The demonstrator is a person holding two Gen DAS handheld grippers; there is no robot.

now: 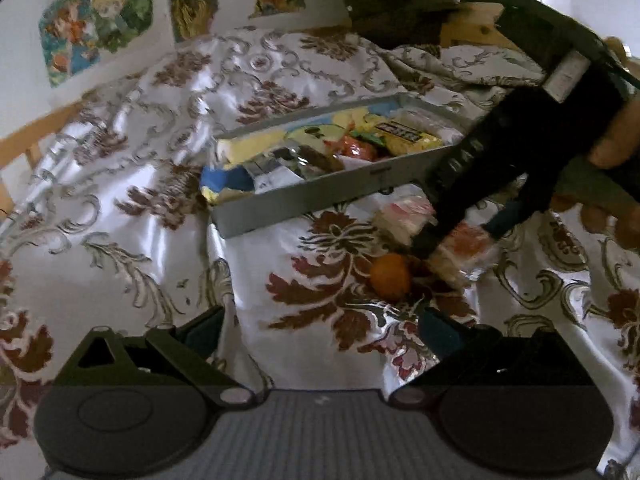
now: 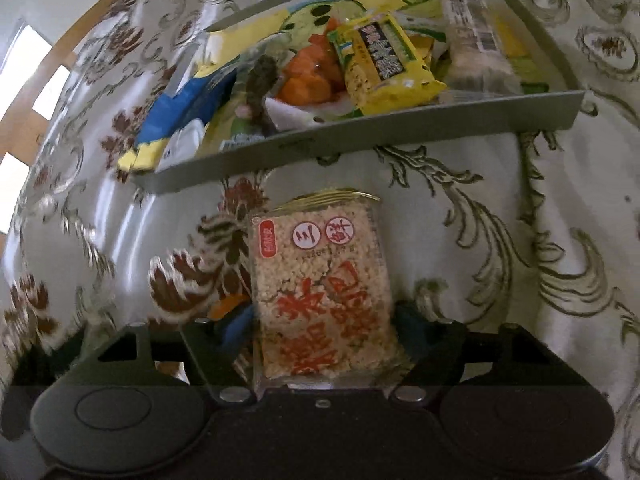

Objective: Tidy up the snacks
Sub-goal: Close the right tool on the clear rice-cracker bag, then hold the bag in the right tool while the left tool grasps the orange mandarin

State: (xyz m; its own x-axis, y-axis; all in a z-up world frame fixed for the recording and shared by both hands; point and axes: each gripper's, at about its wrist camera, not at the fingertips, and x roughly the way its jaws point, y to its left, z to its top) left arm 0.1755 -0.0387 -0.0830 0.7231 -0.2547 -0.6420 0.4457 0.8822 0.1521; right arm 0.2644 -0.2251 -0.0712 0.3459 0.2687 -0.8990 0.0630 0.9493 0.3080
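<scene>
Right gripper (image 2: 324,320), part-open, straddles the rice-cracker packet (image 2: 320,292) before the tray (image 2: 360,132).

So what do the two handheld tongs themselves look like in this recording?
Both are alike: the left tongs have a dark grey ribbed body with two round black discs, black angular linkage arms and teal-blue finger pads. The right tongs match; seen from the left camera, their black body carries a white label.

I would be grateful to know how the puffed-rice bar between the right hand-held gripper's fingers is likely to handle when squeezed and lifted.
The puffed-rice bar looks like a stiff block, so it should lift without sagging. Its puffed grain suggests it is light but crumbly; cracks already show, so a hard squeeze may break it. The glossy clear wrapper could slip in the right hand-held gripper.
</scene>
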